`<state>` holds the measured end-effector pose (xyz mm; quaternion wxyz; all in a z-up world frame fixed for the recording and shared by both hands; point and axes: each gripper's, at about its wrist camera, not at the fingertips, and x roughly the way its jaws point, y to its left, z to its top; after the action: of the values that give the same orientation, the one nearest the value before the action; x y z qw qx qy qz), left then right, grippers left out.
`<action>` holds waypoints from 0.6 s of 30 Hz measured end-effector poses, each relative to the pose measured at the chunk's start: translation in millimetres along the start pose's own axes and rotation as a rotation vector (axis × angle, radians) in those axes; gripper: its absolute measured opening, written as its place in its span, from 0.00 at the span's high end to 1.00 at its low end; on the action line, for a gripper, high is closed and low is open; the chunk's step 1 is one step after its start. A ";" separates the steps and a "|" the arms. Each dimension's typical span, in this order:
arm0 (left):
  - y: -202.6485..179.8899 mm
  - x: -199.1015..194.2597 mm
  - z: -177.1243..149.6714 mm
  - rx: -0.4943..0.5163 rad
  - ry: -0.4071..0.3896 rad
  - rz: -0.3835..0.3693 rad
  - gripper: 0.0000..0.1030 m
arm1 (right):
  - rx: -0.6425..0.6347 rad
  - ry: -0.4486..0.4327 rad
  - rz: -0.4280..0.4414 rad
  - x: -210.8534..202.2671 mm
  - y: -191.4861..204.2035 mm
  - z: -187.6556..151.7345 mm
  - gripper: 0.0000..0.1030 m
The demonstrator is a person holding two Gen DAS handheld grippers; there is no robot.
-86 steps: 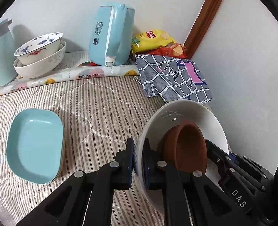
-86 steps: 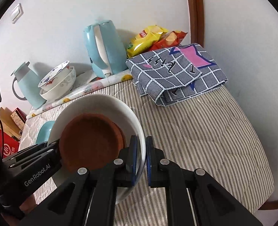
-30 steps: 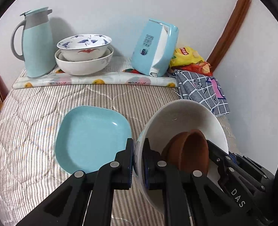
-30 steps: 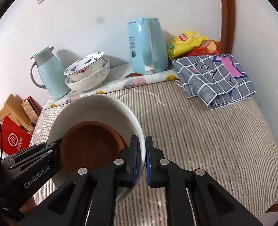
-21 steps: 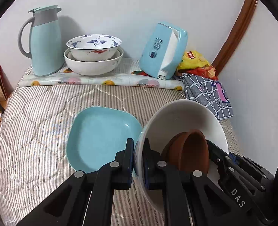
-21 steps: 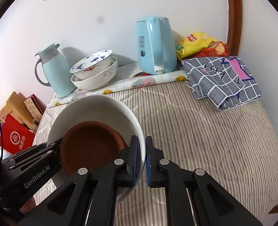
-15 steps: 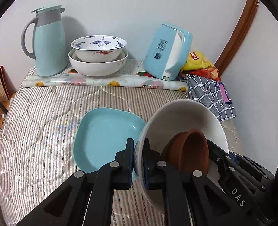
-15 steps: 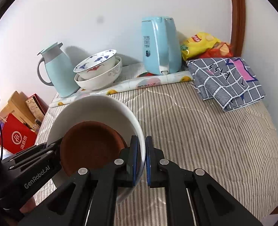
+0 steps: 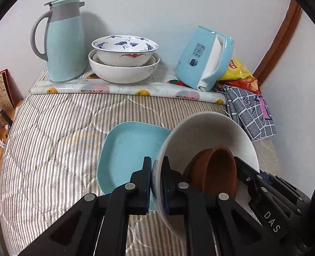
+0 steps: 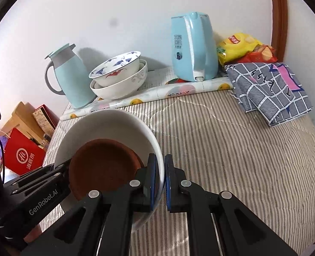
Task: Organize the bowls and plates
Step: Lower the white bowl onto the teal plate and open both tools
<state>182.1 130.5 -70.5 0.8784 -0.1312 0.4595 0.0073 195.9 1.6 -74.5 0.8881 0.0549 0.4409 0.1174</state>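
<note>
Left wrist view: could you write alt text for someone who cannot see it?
Two black tools, left and right, each pinch the rim of a large white bowl holding a brown dish, above a light blue plate on a striped tablecloth. Behind stand stacked bowls.

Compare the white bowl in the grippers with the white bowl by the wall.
The held white bowl is tilted, clamped at opposite rims by the left gripper and right gripper; the wall-side white bowl sits level on the fruit-print mat. The held one carries a brown dish; the other nests a blue-patterned bowl. Both are white and round.
</note>
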 end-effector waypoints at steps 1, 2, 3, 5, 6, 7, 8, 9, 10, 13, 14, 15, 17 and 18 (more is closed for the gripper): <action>1.7 1.5 0.9 -0.003 0.002 0.001 0.91 | -0.001 0.003 0.002 1.6 0.5 0.7 0.92; 3.1 2.5 1.4 -0.004 0.004 0.003 0.91 | -0.002 0.005 0.003 3.7 1.5 1.1 0.93; 5.2 3.9 1.9 -0.008 0.005 0.004 0.91 | -0.006 0.009 0.004 6.3 2.9 1.6 0.93; 9.1 7.0 3.0 -0.013 0.009 0.005 0.91 | -0.009 0.015 0.006 10.3 4.8 2.1 0.92; 10.8 8.5 3.1 -0.016 0.012 0.006 0.91 | -0.012 0.018 0.007 12.8 6.3 2.5 0.92; 12.3 9.7 3.2 -0.017 0.013 0.008 0.91 | -0.012 0.021 0.008 15.4 7.7 3.0 0.92; 14.4 11.8 3.6 -0.018 0.016 0.011 0.91 | -0.013 0.025 0.010 17.8 8.5 3.4 0.92; 16.5 13.7 4.0 -0.021 0.018 0.013 0.91 | -0.014 0.027 0.011 20.0 9.7 3.9 0.92; 18.6 15.7 4.5 -0.024 0.021 0.016 0.91 | -0.014 0.030 0.012 22.1 10.6 4.4 0.93; 25.1 21.4 6.1 -0.035 0.028 0.022 0.91 | -0.018 0.041 0.016 31.0 14.5 5.5 0.93; 26.8 23.0 6.4 -0.037 0.030 0.024 0.91 | -0.019 0.044 0.017 33.3 15.3 5.8 0.93; 29.1 25.3 7.0 -0.040 0.034 0.026 0.91 | -0.018 0.049 0.020 36.5 16.2 6.0 0.93; 33.7 29.5 8.8 -0.044 0.041 0.030 0.91 | -0.019 0.058 0.023 42.4 18.1 6.4 0.93; 35.6 31.7 9.4 -0.045 0.044 0.032 0.91 | -0.020 0.063 0.024 46.3 19.2 6.7 0.93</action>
<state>203.3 163.6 -99.0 0.8647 -0.1438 0.4803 0.0291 225.1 32.1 -102.3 0.8728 0.0475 0.4667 0.1344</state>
